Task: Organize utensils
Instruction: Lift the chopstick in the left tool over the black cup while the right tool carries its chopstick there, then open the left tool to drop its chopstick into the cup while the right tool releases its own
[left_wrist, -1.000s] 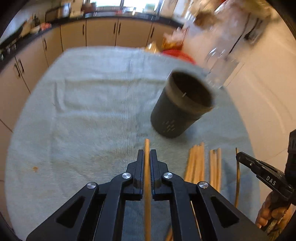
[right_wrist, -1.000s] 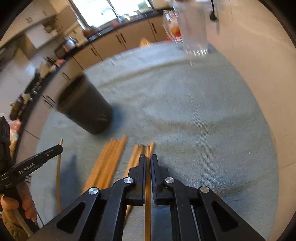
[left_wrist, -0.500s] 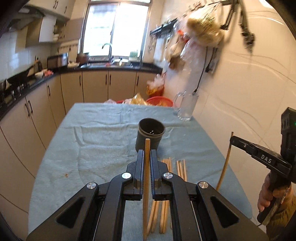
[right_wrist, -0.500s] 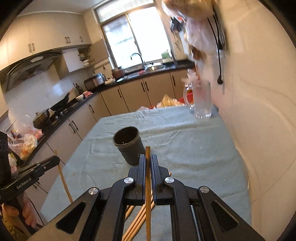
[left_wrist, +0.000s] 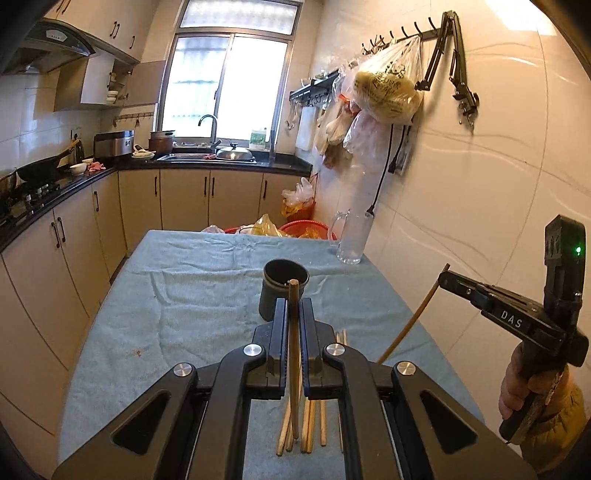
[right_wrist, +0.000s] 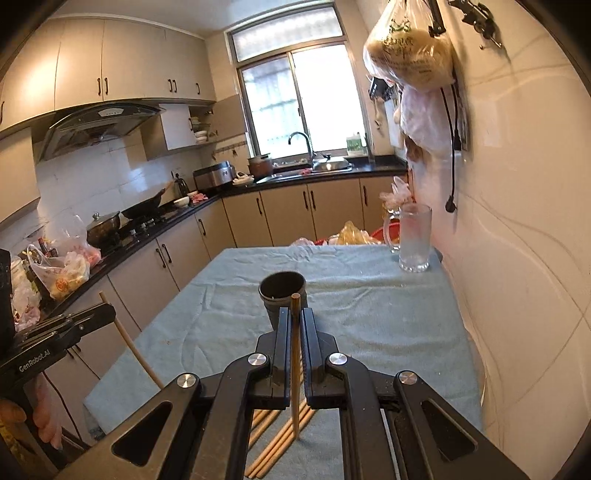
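"DAS" on R gripper (left_wrist: 448, 278); "GenRobot.AI" on L gripper (right_wrist: 107, 314).

1. "DAS" in white capitals along the black arm of the right hand-held gripper (left_wrist: 441, 282), read in the left wrist view.
2. "GenRobot.AI" in white letters along the black arm of the left hand-held gripper (right_wrist: 110, 314), read in the right wrist view.
3. Dark printed marks on the hanging plastic bag (right_wrist: 410, 48), too blurred to read.
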